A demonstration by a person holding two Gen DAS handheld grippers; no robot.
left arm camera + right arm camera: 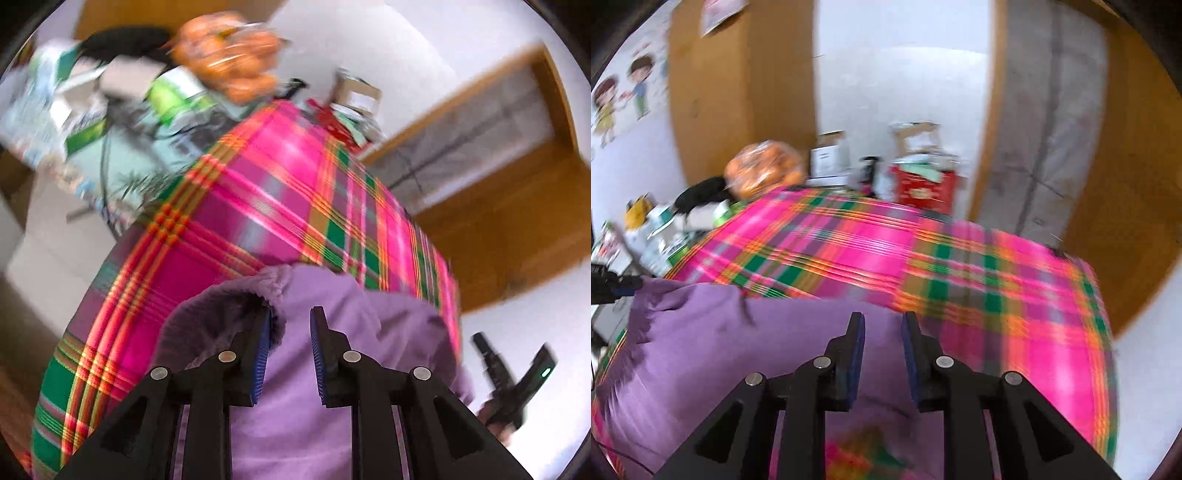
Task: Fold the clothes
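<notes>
A purple garment [317,369] with a fleecy, fuzzy lining at its rolled edge lies on a surface covered by a pink, green and orange plaid cloth [258,206]. It sits at the near end of that cloth, bunched rather than flat, directly under both claws.

In the left wrist view, the left claw [290,354] hovers over the garment with its blue-padded fingers [263,354] spread apart; purple fabric shows through the gap, and nothing is pinched between the pads. The fuzzy edge curls just beside the left-hand finger. Off to the right of this view, the right claw [513,376] appears dark and blurred past the edge of the surface, with a small green light on it.

In the right wrist view, the right claw [882,354] is likewise spread, its fingers apart above the garment [738,350], gripping nothing. A patch of plaid shows low down between the claw's arms. The garment's fringed edge runs along the left side, near the tip of the left claw [613,284].

At the far end of the surface stand a bag of oranges [762,170], a red box [923,190], white cartons [827,157] and a black item [701,195]. Behind them are a white wall and wooden door frames. Both views are motion-blurred.
</notes>
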